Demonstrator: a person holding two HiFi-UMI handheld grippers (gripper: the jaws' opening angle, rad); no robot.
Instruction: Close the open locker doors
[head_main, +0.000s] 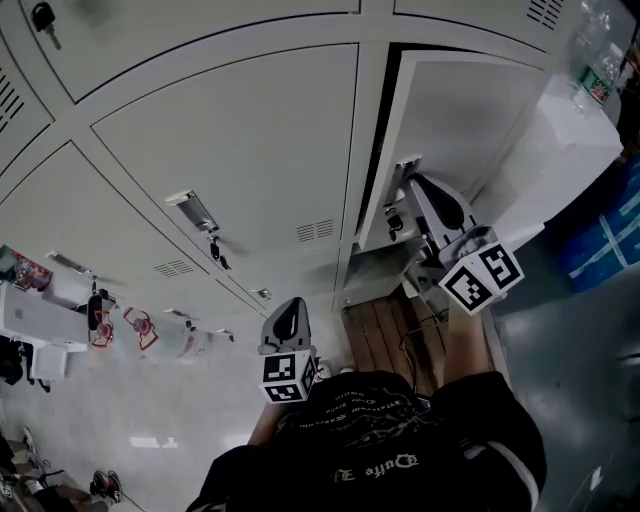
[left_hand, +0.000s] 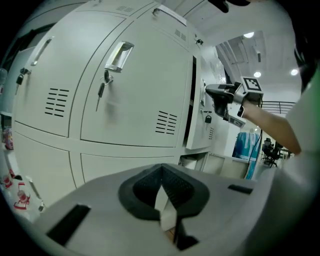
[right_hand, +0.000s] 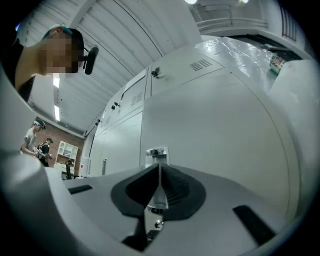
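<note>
The right gripper (right_hand: 159, 169) is up at the free edge of the open locker door (right_hand: 220, 120), its fingers pinching the door's small metal handle (right_hand: 156, 151), which pokes out just past the fingertips. The door stands swung out from its compartment, to the right of the closed lockers (head_main: 230, 140). The left gripper (left_hand: 162, 175) hangs low, well apart from the door, fingers pressed together on nothing.

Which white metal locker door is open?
The white door whose metal handle the right gripper grips: ajar, dark gap along its edge; the others sit flush.
</note>
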